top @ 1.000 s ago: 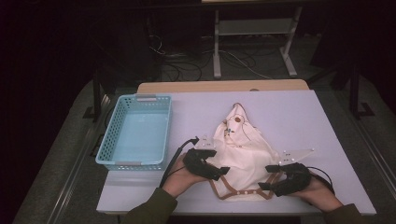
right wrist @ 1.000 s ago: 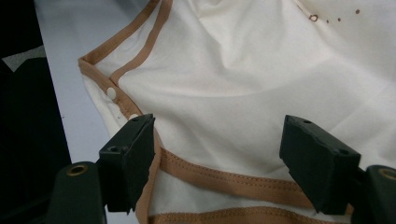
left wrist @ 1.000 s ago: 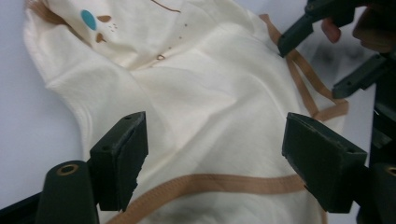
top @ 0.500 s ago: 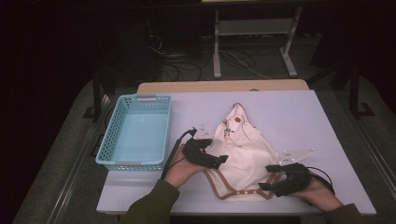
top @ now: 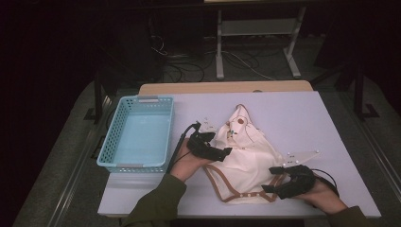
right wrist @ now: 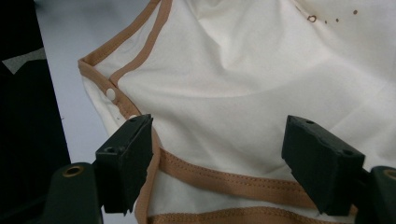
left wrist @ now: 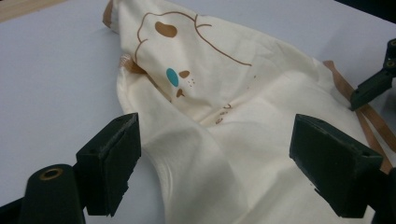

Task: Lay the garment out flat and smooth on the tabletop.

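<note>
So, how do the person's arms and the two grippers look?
Both grippers are black. The left gripper trails a black cable and carries a pale plate on top; the right gripper has one too, plus a black cable. Each has two blocky black jaws with brass-coloured rivets at the base. The sleeves are olive green.

Left gripper in my left hand, forearm in green sleeve angling up from bottom edge, wrist bent so jaws point right, toward my other hand. In left gripper view, jaws stand wide apart, pads pressing on nothing. Right gripper in my right hand low at right, forearm entering from bottom right corner, jaws pointing left. In right gripper view, jaws likewise spread wide, nothing clamped. Both grippers held low, cables trailing behind each.
</note>
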Tool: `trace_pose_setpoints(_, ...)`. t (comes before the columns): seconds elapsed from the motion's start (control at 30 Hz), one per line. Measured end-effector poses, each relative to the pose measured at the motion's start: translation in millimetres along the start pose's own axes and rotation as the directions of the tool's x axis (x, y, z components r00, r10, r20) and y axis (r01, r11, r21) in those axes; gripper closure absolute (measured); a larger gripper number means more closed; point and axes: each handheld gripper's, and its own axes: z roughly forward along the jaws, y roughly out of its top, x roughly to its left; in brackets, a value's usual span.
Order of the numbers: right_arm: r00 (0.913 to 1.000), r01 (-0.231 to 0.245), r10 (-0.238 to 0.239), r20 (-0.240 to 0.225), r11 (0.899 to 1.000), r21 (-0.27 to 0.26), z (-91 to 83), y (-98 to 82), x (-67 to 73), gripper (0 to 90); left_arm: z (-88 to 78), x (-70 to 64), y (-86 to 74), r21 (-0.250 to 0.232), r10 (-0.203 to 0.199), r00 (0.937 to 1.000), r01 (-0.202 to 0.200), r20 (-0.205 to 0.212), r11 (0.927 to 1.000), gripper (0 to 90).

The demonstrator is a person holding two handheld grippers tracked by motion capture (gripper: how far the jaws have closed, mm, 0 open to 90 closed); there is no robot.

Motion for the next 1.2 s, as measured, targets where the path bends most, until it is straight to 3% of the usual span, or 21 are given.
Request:
trace_pose_setpoints(0.33,1.0000,-0.005,0.005,-0.001,1.000,0.003,0.5,0.7,-0.4,24.0,7.3,8.3,7.3,-0.018,-0.019,0.9995,0.019,-0.025,0.9997,19.3)
trace_pose_setpoints(0.73,0.9999,-0.009,0.009,-0.007,1.000,-0.002,0.6,1.1,-0.6,24.0,13.0,23.5,21.5,-0.048,-0.032,0.9972,0.029,-0.068,0.9984,33.0)
trace_pose_setpoints(1.03,1.0000,-0.003,0.003,-0.009,1.000,-0.003,0.0,0.6,-1.1,24.0,24.2,33.6,27.8,-0.049,-0.043,0.9948,0.039,-0.092,0.9981,42.0)
trace_pose_setpoints(1.2,0.9999,-0.011,0.011,-0.008,1.000,-0.001,0.4,0.9,-0.3,24.0,35.0,40.1,30.5,-0.026,-0.044,0.9936,0.042,-0.104,0.9988,46.3)
